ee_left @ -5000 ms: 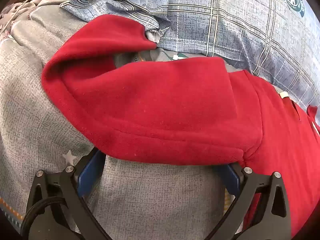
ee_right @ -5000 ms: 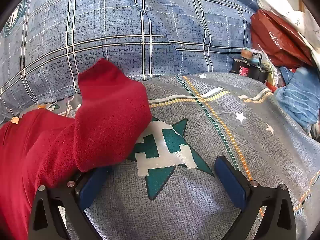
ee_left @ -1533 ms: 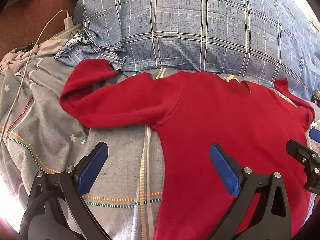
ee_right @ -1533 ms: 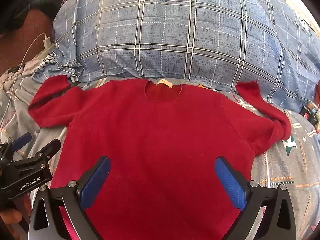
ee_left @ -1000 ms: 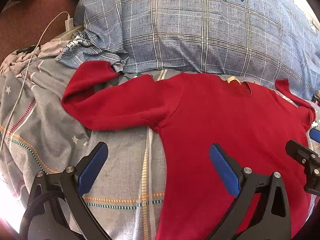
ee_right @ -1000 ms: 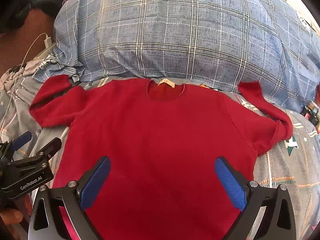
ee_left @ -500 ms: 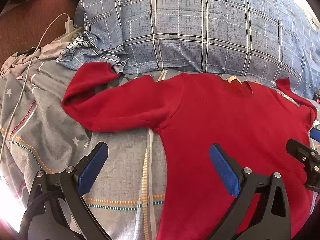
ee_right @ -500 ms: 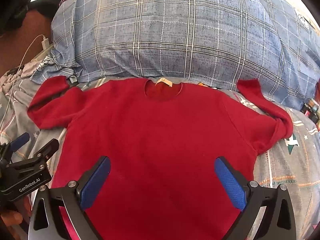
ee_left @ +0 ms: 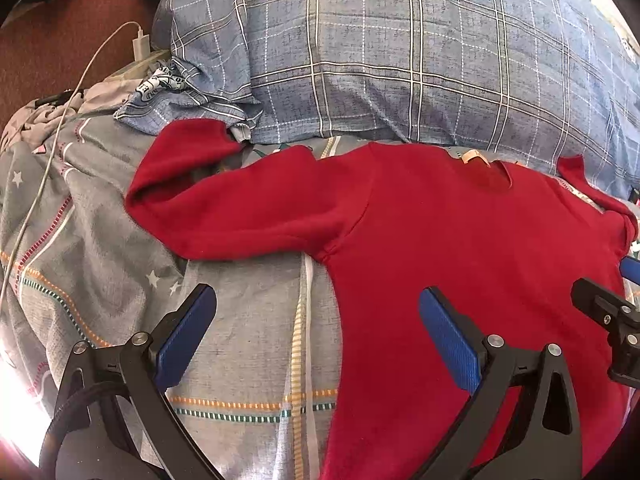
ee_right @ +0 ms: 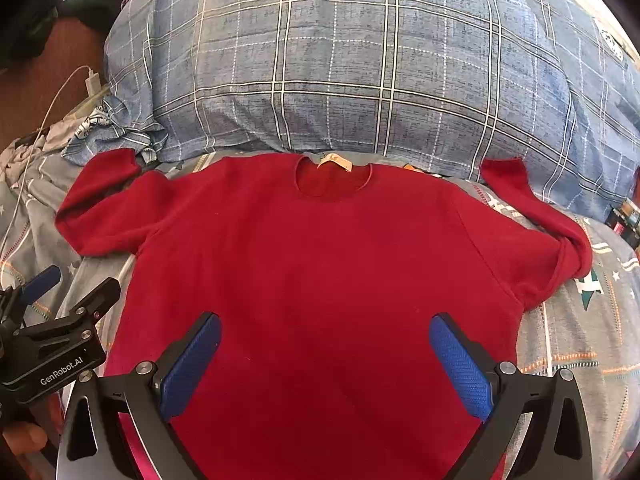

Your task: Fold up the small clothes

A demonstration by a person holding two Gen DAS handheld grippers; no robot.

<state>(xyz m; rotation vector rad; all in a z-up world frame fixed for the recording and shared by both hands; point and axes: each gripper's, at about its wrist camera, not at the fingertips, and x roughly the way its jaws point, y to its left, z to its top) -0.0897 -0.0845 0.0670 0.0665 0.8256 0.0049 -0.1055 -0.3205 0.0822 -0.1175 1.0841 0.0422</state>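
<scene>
- Left wrist view: my left tool [ee_left: 316, 328] hangs with its blue pads spread wide and nothing between them. Its left pad is over the grey bedspread [ee_left: 248, 320], its right pad over the sweater's left side.
- The red sweater [ee_left: 460, 260] lies flat on the bed, collar at the far side with a pale tag [ee_left: 472, 156] showing. Its left sleeve [ee_left: 248, 208] runs out to the left and bends back, the cuff touching the blue plaid pillow [ee_left: 400, 60].
- A white cable [ee_left: 48, 140] trails down the far left of the bed to a charger [ee_left: 141, 46].
- At the right edge I see part of my right tool [ee_left: 600, 308] over the sweater.
- Right wrist view: my right tool [ee_right: 324, 360] is also spread and empty, both pads over the sweater's [ee_right: 320, 280] lower body.
- The right sleeve [ee_right: 540, 232] is doubled back, cuff lying against the pillow [ee_right: 360, 80].
- My left tool's [ee_right: 60, 300] body sits near left, just beside the sweater's left edge.
</scene>
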